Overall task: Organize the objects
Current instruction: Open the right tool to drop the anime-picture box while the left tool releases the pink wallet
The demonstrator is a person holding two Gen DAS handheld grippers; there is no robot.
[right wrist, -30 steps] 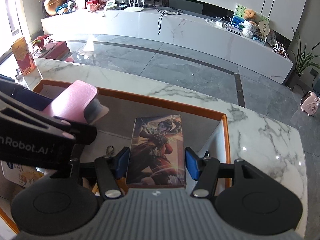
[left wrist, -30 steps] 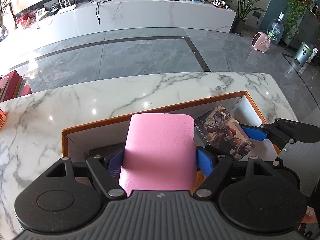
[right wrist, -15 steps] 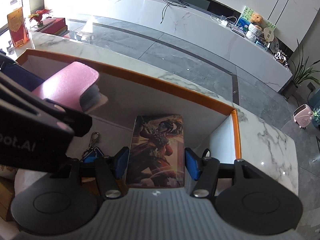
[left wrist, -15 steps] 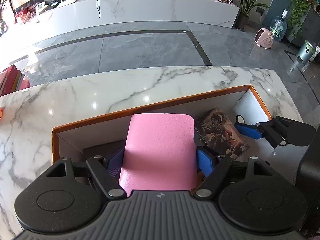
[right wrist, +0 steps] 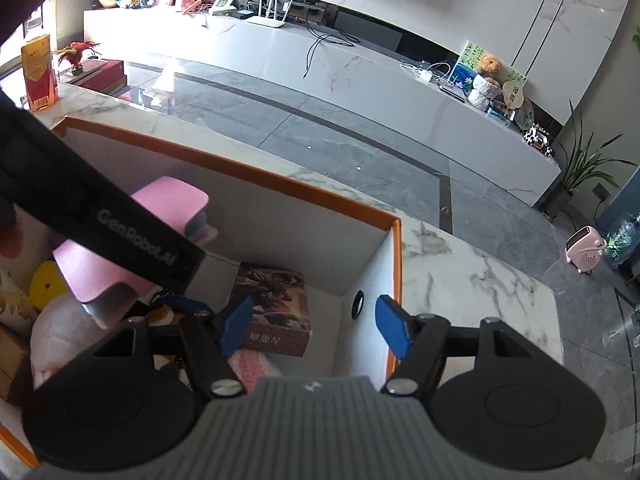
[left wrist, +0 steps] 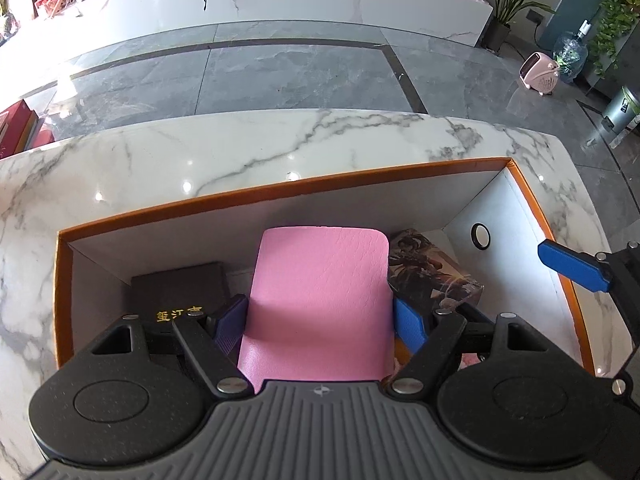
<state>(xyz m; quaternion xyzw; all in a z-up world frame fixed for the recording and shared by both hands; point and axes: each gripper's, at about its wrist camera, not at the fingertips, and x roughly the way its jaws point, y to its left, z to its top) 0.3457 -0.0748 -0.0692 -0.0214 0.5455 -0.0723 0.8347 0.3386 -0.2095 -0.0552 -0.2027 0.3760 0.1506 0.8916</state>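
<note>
My left gripper [left wrist: 320, 320] is shut on a pink leather-look case [left wrist: 320, 296], holding it low inside the orange-rimmed white box [left wrist: 280, 188]. In the right wrist view the same pink case [right wrist: 168, 200] shows under the left gripper's black arm. An illustrated card box [right wrist: 276, 304] lies flat on the box floor by the right wall, also seen as the illustrated card box [left wrist: 432, 272]. My right gripper [right wrist: 316, 328] hovers just above and to the right of it, jaws opening, nothing pressed between the pads. One of its blue fingers [left wrist: 572, 266] shows over the box's right rim.
A black box with gold characters [left wrist: 180, 292] lies left of the pink case. Keys [right wrist: 172, 304], a yellow disc [right wrist: 48, 286], a white soft item [right wrist: 68, 332] and a pink knitted piece [right wrist: 252, 364] crowd the box's near side. An orange carton [right wrist: 38, 76] stands on the marble table.
My right gripper let go of the illustrated card box, which now lies in the orange-rimmed box, and drew back with wider jaws. My left gripper sank lower with the pink case.
</note>
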